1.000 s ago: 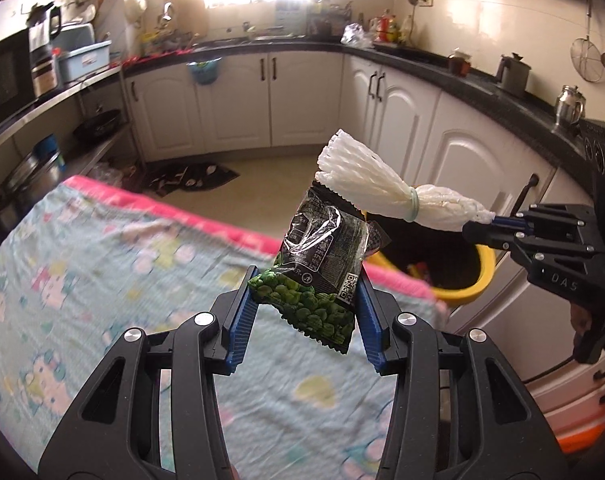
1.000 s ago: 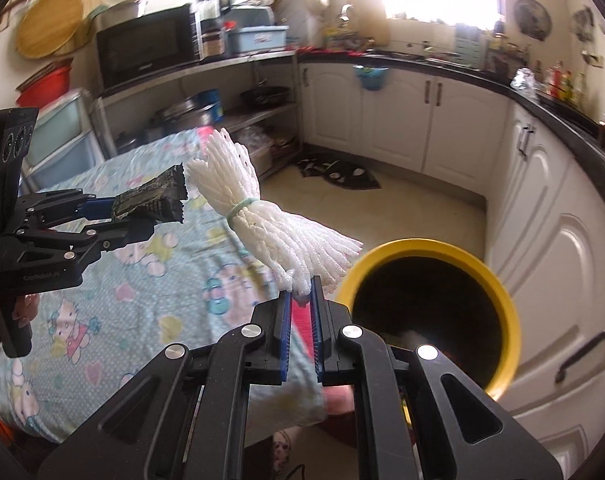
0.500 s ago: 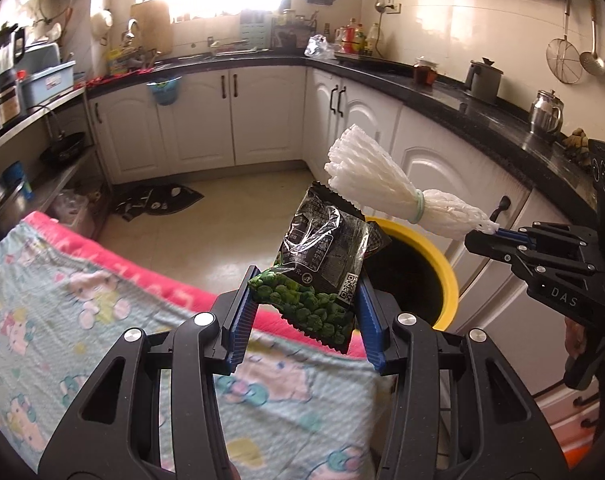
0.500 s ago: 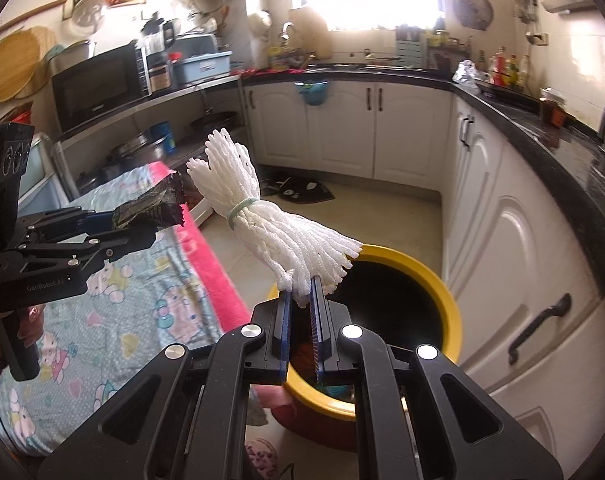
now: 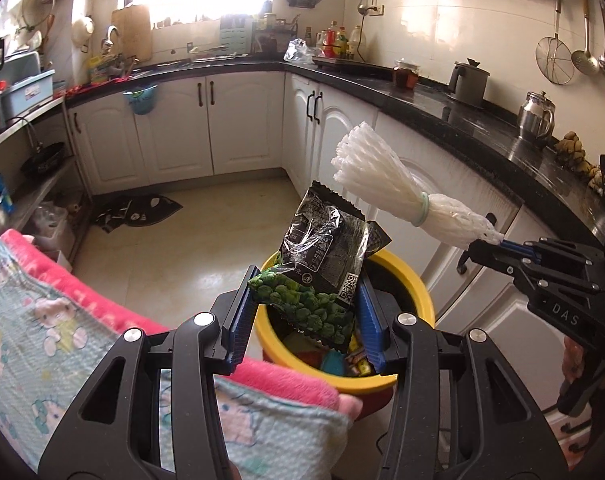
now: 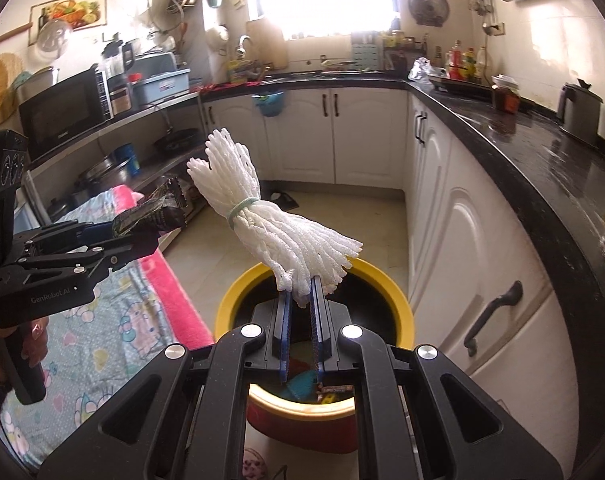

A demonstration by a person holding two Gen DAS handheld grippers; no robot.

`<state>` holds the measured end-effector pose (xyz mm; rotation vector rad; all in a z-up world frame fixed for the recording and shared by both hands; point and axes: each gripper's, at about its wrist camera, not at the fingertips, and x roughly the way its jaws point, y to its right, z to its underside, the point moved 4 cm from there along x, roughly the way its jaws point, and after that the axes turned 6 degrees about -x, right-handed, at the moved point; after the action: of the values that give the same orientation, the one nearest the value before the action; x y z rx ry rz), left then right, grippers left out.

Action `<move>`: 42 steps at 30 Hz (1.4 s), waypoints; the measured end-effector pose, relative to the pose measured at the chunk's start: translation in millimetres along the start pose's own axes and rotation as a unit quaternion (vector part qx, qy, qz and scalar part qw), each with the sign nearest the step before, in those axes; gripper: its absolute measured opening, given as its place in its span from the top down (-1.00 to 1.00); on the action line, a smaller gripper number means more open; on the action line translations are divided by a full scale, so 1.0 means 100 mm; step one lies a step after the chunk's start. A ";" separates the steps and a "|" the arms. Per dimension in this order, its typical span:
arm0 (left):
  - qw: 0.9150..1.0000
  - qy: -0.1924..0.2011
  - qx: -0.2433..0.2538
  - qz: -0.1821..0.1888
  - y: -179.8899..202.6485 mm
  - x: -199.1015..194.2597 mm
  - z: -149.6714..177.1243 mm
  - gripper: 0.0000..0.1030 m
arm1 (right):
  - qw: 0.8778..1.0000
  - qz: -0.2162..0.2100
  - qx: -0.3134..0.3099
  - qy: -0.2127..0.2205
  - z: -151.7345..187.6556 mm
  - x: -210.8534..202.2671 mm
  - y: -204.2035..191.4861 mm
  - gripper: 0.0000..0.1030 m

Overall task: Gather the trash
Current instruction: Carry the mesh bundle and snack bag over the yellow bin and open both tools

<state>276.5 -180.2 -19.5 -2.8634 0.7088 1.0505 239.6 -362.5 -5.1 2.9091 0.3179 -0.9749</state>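
Kitchen, yellow bin (image 5: pixel 414 284), pea packet (image 5: pixel 322 264), foam net (image 6: pixel 278 224)

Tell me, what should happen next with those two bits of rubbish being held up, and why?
Probably open the right gripper first: its white foam net bundle hangs over the yellow bin, which already holds trash. The left gripper, gripping the pea snack bag, also looks to be above the bin.

both views ride just behind a hand-held gripper's fingers, tilted down over the yellow bin (image 5: pixel 420 292) (image 6: pixel 402 308) close below. the left wrist view faces the window wall and right-hand counter (image 5: pixel 482 136); the right wrist view faces the same wall. each catches the other hand-held gripper at its edge.
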 end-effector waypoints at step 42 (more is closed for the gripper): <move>0.991 -0.126 -0.036 0.013 0.05 1.27 0.51 0.12 | 0.991 0.019 0.039 -0.128 0.65 0.89 0.24 0.76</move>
<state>328.2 -228.6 -136.2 -2.7132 0.7046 1.4344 275.5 -377.9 -111.2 2.7977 0.2120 -1.3639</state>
